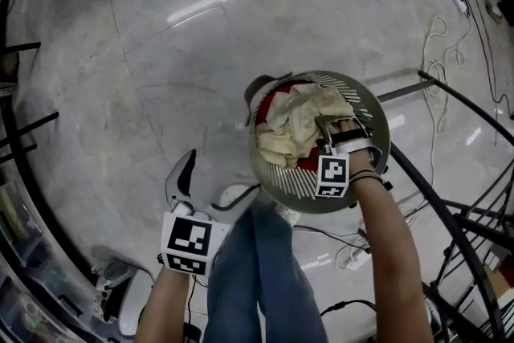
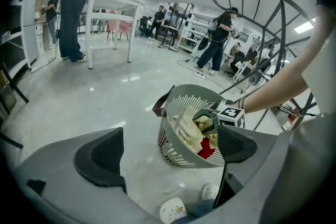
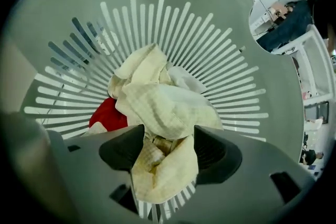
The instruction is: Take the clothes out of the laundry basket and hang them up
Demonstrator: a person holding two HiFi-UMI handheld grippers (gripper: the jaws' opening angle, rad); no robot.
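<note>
Two fingers [image 3: 123, 149] of the right gripper [image 3: 168, 152] squeeze a crumpled cream cloth [image 3: 163, 107] that lies on top of the pile inside the round grey laundry basket [image 1: 371, 104], with a red garment [image 3: 107, 115] just beside it. The basket stands on the shiny floor [image 1: 161, 52], right by the person's legs [image 1: 265, 269]. The left gripper [image 2: 168, 152] hangs near the basket, its fingers wide apart and holding nothing.

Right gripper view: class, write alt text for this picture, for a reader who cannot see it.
The right gripper pinches a bunched cream waffle-weave cloth in its jaws, seen from above inside a round grey slatted laundry basket. A red garment lies partly under the cloth at the left.
</note>
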